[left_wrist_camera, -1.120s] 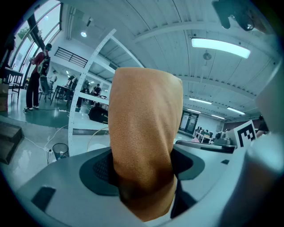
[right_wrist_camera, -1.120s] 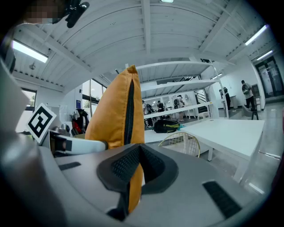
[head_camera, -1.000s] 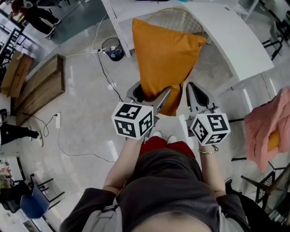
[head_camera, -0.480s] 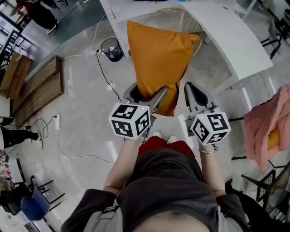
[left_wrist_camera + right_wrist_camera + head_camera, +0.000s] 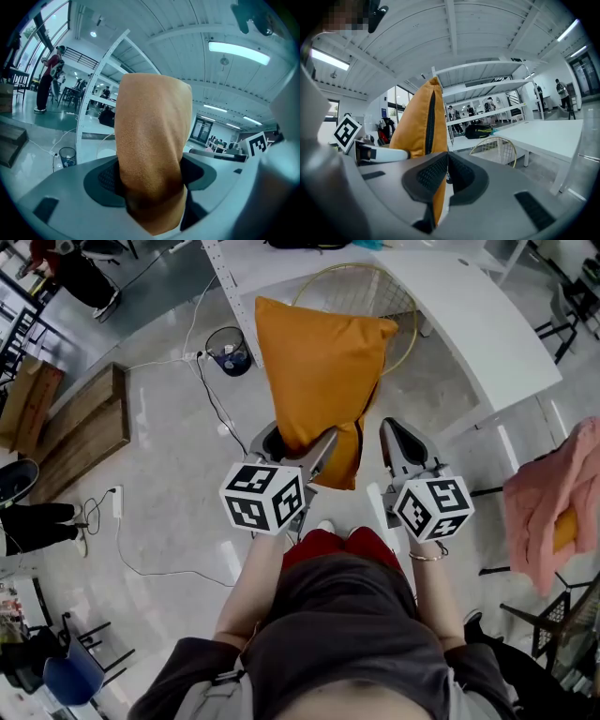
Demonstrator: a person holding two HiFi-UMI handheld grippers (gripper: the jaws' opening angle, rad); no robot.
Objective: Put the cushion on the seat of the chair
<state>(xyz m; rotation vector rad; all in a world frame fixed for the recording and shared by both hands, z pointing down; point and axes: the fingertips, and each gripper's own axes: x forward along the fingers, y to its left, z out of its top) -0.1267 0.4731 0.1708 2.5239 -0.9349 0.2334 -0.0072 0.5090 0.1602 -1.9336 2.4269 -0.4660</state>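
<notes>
A: Where's the orange square fabric cushion [image 5: 319, 362]?
B: Off the floor, lower end clamped in L gripper [image 5: 151, 174], held up in front of the gold-rimmed wire-mesh round chair [image 5: 380, 287].
A: R gripper [image 5: 447, 160]?
B: Pads pressed together, nothing betw. them, just beside cushion's zip edge.
A: Black round waste bin [image 5: 231, 341]?
B: On floor, left of cushion. Contents too small to tell.

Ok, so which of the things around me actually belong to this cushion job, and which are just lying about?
Part of the job:
- orange cushion, clamped in the left gripper
- wire chair
- right gripper, shut, holding nothing

Just lying about:
- waste bin
- white table
- pink cloth
- wooden boards
- floor cable
</notes>
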